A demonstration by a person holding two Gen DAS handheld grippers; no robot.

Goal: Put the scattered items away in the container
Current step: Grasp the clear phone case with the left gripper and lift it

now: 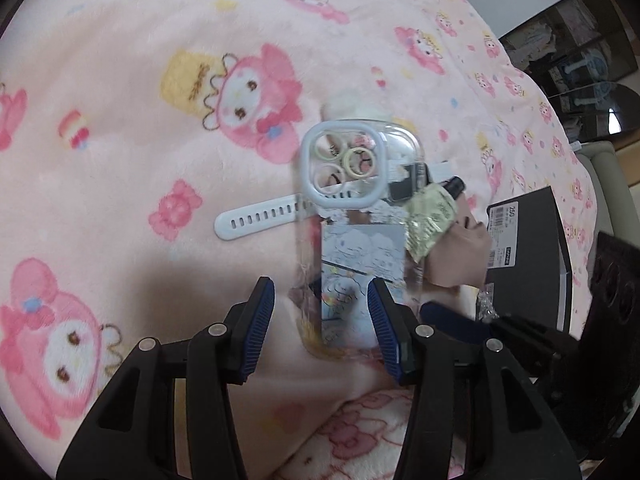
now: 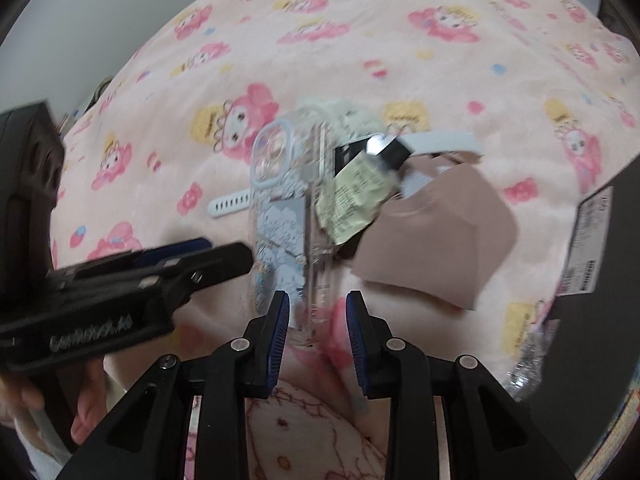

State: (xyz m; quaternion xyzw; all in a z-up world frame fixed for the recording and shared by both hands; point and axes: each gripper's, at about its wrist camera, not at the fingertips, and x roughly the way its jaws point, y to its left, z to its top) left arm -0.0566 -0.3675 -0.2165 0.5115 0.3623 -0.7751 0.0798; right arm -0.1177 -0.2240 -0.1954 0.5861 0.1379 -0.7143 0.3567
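Observation:
A clear phone case (image 1: 352, 236) with a white camera ring and a cartoon card lies on the pink blanket. It also shows in the right wrist view (image 2: 294, 220). My left gripper (image 1: 322, 320) is open, its fingers on either side of the case's near end. My right gripper (image 2: 318, 320) is open too, with the case's near end between its fingers. Under and beside the case lie a white watch with a strap (image 1: 256, 216), a crumpled yellow-green tube (image 2: 354, 196) with a black cap, and a beige face mask (image 2: 436, 240). The left gripper also shows in the right wrist view (image 2: 224, 254).
A dark box (image 1: 528, 256) with a white label lies at the right; it also shows in the right wrist view (image 2: 600, 248). A clear plastic wrapper (image 2: 528, 368) lies by it. The pink cartoon blanket (image 1: 160, 40) covers the whole surface. Dark shelves (image 1: 580, 48) stand beyond.

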